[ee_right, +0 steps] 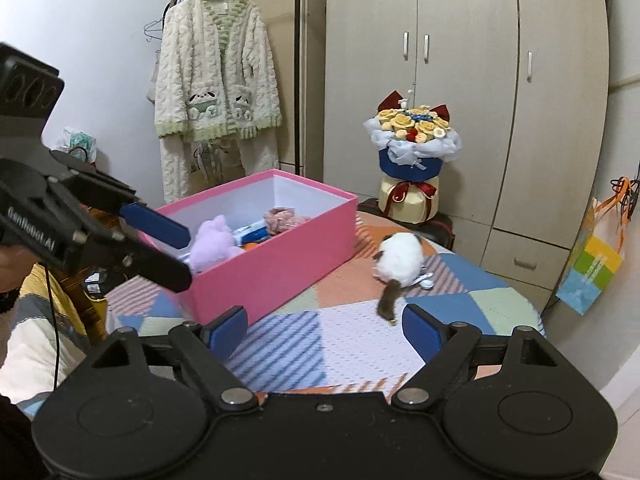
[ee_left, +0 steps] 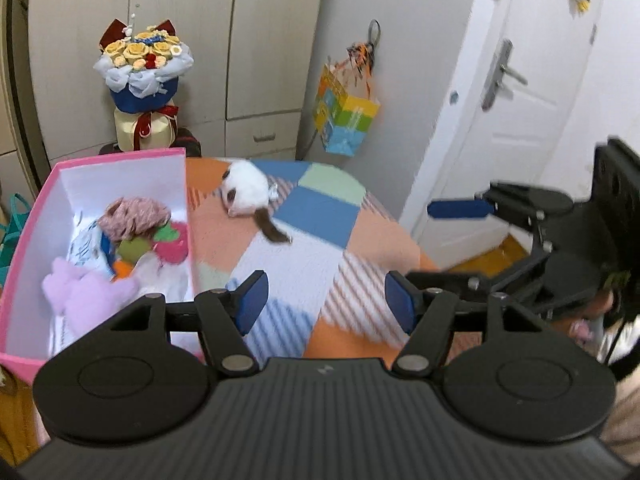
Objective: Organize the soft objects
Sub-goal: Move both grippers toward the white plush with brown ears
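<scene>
Plush toy [ee_right: 400, 258], white with dark patches and a brown tail, lies alone on the patchwork table cover [ee_right: 352, 332], just right of the pink box [ee_right: 272, 268] and toward the far side. It looks light, fluffy and squashy, so it should not break or slip much. The round white body is the best place to pinch, because the thin tail would let it dangle and swing. The picture is a bit blurry, so I cannot tell what animal it is. Inside the box sit a purple plush [ee_left: 86, 292], a pink knitted thing [ee_left: 134, 216] and other soft bits. The left gripper [ee_left: 326, 302] has its jaws apart with nothing between them. The right gripper [ee_right: 322, 332] is also wide apart and empty, near the tail.
</scene>
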Tool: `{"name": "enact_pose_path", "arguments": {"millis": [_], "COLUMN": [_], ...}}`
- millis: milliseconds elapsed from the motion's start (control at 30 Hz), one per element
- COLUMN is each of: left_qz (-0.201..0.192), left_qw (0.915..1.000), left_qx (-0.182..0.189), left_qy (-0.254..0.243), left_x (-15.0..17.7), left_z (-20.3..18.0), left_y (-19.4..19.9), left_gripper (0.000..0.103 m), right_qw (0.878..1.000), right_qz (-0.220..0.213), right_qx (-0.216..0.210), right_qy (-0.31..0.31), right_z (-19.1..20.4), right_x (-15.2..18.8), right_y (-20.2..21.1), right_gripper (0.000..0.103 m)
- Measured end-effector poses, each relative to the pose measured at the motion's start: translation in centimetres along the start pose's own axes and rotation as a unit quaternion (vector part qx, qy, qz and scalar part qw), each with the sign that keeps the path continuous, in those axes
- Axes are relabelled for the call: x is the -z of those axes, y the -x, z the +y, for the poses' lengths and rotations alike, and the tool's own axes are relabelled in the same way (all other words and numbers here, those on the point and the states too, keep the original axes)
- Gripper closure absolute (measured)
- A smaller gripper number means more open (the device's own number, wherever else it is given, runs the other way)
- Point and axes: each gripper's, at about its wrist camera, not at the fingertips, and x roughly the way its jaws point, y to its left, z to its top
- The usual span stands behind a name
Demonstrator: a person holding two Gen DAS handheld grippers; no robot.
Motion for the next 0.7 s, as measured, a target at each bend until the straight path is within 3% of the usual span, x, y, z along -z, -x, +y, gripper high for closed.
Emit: {"name": "enact_pose_path", "arguments": {"millis": [267,500,700], "left_qz": [-0.051,-0.073,-0.104], "left_qw": [0.9966,0.9911,0.9786], "left_qx": [-0.056,-0.083,-0.127], "left_qy": [0.033,0.074,0.124], "left_x": [-1.7,-2.7,-4.2], "left_z": [-0.4,0.0,1.1], "left_y": [-5.5,-11.0,-15.8], "left_gripper": [0.039,0.04,0.041], "right_qw": [0.998,0.998,0.998], "right_qz": [-0.052,-0.041,-0.018], "right_qx": [0.007,-0.016,-0.052], "right_qy": [0.036,0.038,0.032], "right_z": [-3.9,-7.6,-10.8], "right_x": [0.4,0.5,0.5], "right_y": [-3.5,-8.7,-15.1], "right_gripper": [0.016,0.016,0.016]}}
